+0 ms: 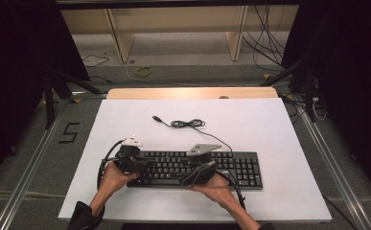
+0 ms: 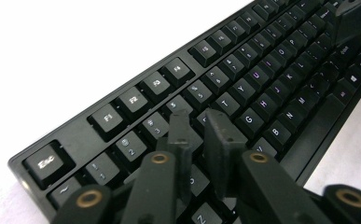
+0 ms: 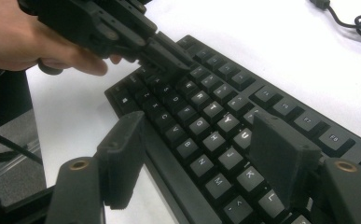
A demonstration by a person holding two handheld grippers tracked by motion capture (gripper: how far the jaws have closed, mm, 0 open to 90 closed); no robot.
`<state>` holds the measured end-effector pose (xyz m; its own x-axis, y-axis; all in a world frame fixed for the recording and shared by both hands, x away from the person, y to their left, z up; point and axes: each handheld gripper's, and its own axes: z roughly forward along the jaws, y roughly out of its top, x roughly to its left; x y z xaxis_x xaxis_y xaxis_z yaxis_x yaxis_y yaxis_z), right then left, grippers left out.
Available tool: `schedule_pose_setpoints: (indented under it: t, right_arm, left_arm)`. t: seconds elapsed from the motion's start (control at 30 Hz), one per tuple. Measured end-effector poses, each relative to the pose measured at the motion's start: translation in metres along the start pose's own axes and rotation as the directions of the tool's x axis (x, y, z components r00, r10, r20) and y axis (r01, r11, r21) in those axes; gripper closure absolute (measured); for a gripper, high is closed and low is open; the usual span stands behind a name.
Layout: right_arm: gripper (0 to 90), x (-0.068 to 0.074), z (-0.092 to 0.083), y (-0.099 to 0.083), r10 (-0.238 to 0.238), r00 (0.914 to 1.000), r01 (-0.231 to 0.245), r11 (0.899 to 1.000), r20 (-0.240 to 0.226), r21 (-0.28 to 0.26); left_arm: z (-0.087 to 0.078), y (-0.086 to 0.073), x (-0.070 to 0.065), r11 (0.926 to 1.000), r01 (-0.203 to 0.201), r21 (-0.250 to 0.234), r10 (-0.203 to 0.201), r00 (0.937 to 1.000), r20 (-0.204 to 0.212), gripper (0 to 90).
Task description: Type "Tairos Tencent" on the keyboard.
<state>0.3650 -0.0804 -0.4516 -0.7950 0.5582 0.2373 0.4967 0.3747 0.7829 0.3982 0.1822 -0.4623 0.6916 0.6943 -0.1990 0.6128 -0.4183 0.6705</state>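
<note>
Keyboard (image 1: 197, 167): black, full-size, flat on the white table (image 1: 269, 129) near its 6 o'clock edge. Its cable (image 1: 188, 123) lies loosely coiled at 12 o'clock of it.

Left gripper (image 2: 201, 122): over the keyboard's 9 o'clock end, tips down among the number and letter keys, jaws drawn nearly together, nothing between them.

Right gripper (image 3: 201, 140): above the keyboard's middle, jaws spread wide over the letter keys, gripping nothing.

bare table (image 1: 279, 201) right of keyboard (image 1: 240, 167), coiled cable (image 1: 188, 123) behind (loose)
</note>
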Motion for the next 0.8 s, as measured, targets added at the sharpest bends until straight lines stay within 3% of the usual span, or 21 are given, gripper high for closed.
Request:
schedule_pose_setpoints:
  t: [0.27, 0.8]
  right_arm:
    - [37.1, 0.000, -0.002, -0.003, 0.005, 1.0000, -0.005, 1.000, 0.000, -0.001]
    - [35.8, -0.001, -0.004, -0.006, 0.013, 0.9999, -0.013, 1.000, -0.004, -0.005]
  left_arm:
    - [0.005, 0.003, -0.001, 0.9997, -0.021, 0.008, 0.021, 0.9997, -0.011, 88.5]
    - [0.014, 0.004, -0.001, 0.9991, -0.025, 0.034, 0.026, 0.9995, -0.017, 89.0]
